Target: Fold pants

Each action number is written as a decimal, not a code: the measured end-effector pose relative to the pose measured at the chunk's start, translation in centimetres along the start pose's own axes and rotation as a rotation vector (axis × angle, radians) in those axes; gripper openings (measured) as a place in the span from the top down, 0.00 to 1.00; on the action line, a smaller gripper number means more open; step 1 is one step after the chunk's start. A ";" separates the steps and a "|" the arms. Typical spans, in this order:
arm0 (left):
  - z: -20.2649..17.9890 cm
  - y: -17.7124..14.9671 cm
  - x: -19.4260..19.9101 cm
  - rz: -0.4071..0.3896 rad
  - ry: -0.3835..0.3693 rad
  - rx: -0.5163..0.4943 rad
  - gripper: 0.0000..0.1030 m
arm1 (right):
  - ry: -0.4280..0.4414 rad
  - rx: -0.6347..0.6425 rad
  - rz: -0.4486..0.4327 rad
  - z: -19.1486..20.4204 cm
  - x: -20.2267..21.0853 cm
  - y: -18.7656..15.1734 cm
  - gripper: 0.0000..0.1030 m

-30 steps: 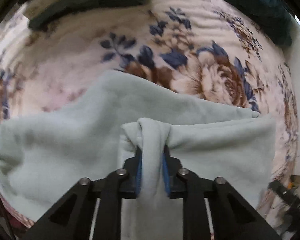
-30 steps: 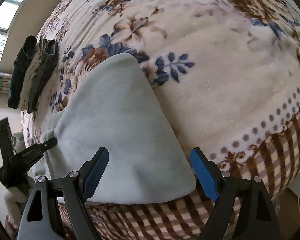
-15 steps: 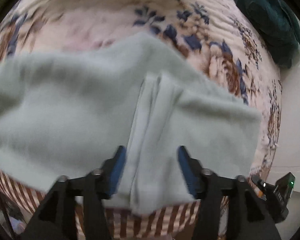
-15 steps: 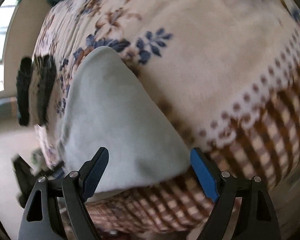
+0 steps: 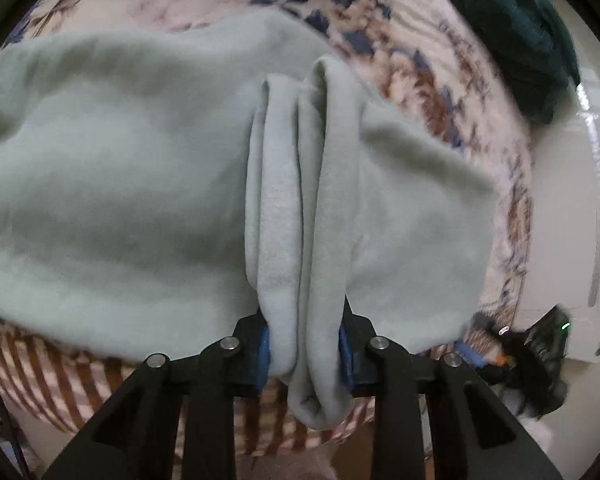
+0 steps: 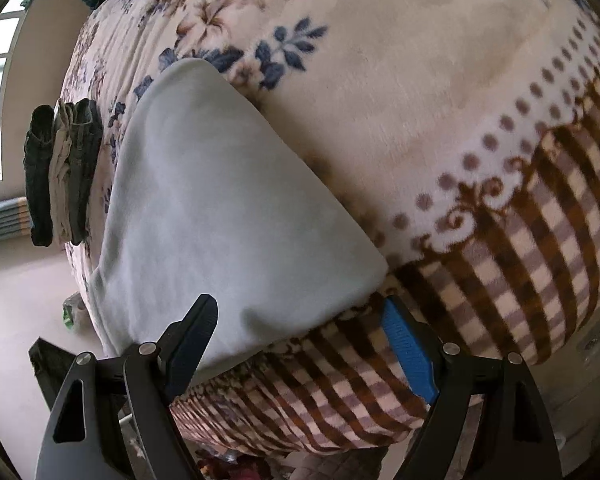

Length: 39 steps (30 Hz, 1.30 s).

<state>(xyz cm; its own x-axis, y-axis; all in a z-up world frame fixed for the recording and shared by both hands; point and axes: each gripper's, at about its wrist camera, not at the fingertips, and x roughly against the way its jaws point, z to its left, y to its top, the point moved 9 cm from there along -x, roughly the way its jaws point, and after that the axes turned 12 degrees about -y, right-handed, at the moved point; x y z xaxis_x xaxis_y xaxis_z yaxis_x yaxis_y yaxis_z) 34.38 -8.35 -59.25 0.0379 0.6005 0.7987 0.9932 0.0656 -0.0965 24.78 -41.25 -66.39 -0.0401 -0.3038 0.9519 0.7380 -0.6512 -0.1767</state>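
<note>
Left wrist view: the left tool (image 5: 303, 350) has its jaws closing on a bunched ridge of the pale green pants (image 5: 120, 184), and the blue pads (image 5: 263, 350) press against the gathered fleece on both sides, so it grasps the fabric. The rest of the pants lies spread flat on the floral blanket (image 5: 440, 80) of the bed, near its checked edge. A dark green cloth (image 5: 512, 36) sits at the far right. Right wrist view: the right tool (image 6: 300, 344) is released, jaws wide, hovering just over the near corner of the pants (image 6: 220, 208), probably without touching. A stack of folded dark clothes (image 6: 60, 172) lies well apart at the far left.
</note>
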 end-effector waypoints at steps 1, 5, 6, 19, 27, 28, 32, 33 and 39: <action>0.7 0.1 -0.4 0.002 0.020 0.010 0.75 | -0.006 0.001 0.000 0.0 0.1 0.1 0.16; 3.2 0.7 -1.5 0.028 0.036 0.113 0.59 | -0.069 0.027 -0.007 0.4 1.2 0.8 0.16; 3.3 0.7 -1.3 0.026 0.032 0.127 0.59 | -0.097 0.049 -0.020 0.8 1.7 1.0 0.16; 11.4 0.6 12.5 -0.405 0.026 0.256 0.01 | -0.218 0.274 -0.091 8.5 3.0 -0.1 0.16; 26.5 -3.2 17.0 -0.747 -0.232 0.845 0.01 | -0.264 0.439 -0.101 16.8 1.4 -2.0 0.16; 27.8 -3.6 16.7 -0.759 -0.254 0.894 0.01 | -0.281 0.460 -0.106 17.6 0.9 -2.1 0.16; 30.7 -3.2 15.3 -0.777 -0.268 0.948 0.01 | -0.368 0.568 -0.114 21.4 -2.0 -2.8 0.16; 31.0 -2.7 14.8 -0.770 -0.269 0.947 0.01 | -0.393 0.595 -0.117 22.3 -2.7 -2.9 0.16; 31.6 0.3 14.2 -0.779 -0.223 0.883 0.03 | -0.453 0.655 -0.104 24.9 -5.3 -4.1 0.16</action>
<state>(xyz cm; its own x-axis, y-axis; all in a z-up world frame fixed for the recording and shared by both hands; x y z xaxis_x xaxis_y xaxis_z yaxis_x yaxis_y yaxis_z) 31.69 25.32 -66.70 -0.6464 0.2753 0.7116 0.3183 0.9449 -0.0765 38.76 -19.66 -64.53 0.0436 0.1396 0.9892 0.9964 -0.0779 -0.0329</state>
